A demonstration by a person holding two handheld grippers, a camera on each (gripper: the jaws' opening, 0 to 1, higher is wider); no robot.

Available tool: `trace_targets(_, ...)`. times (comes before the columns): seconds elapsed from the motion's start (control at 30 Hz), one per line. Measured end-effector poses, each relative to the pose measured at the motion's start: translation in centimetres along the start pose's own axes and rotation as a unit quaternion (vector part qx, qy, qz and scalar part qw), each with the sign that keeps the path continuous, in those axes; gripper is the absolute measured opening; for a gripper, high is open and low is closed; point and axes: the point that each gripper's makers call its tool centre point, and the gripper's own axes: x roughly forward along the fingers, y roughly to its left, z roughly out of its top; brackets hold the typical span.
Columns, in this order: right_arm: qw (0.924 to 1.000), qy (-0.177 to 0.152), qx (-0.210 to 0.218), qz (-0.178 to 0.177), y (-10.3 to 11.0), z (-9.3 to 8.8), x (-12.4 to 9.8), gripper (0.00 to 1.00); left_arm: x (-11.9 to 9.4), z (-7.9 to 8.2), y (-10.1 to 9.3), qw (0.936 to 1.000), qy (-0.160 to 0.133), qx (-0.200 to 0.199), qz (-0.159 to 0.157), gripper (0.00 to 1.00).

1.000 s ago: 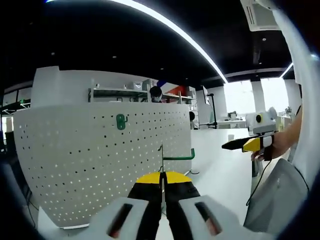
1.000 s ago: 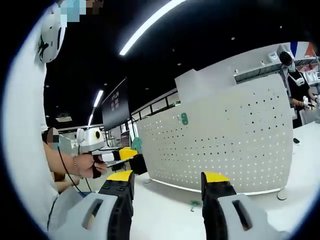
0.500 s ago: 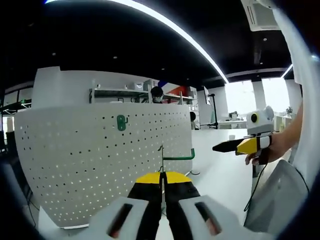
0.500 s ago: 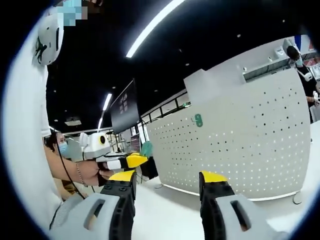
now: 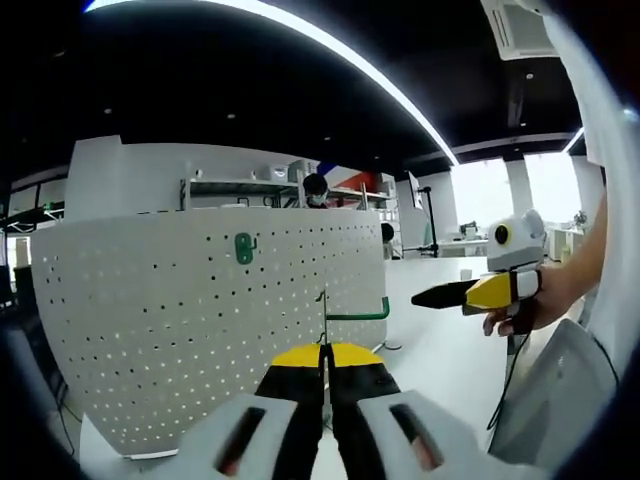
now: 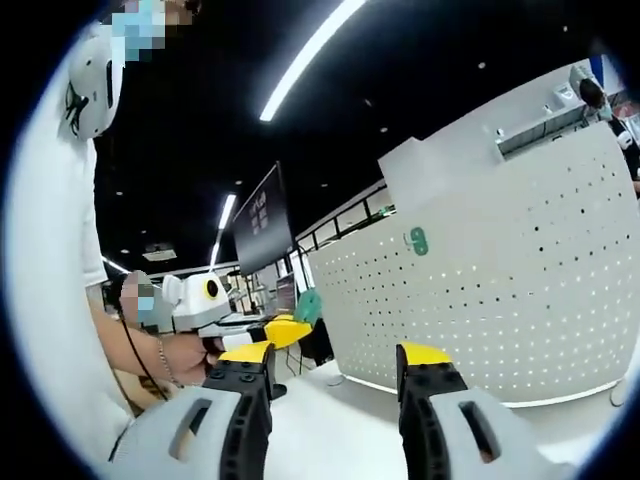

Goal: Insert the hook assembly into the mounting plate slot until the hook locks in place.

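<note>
While clamped shut, green hook [image 5: 357,315].

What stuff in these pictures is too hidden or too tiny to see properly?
- Left gripper view: the green hook with thin wire runs down behind the shut yellow-tipped left gripper, hiding the held end.
- Both views: the small green clip on the white perforated board is too small to show how it is fastened.
- Right gripper view: the board's right side is cut off by the edge beyond the open right gripper.

Ceiling light strip [image 5: 340,50] overhead; shelving [image 5: 270,190] behind pegboard; dark wall monitor [image 6: 262,222]; white table [image 5: 440,340].
</note>
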Motion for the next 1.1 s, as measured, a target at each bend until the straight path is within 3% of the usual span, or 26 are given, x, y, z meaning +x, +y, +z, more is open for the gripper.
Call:
trace_targets(0.23, 0.9997, 0.009, -0.014, 0.020, 1.1, -0.3, 1.4, 0.44, 0.0, 0.1, 0.1, 1.0000, -0.002, 0.001, 0.003, 0.01)
trace_targets(1.1, 0.9987, -0.007, 0.014, 0.047, 2.6, -0.1, 5.6, 0.36, -0.1, -0.1, 0.3, 1.0000, 0.001, 0.002, 0.009, 0.01)
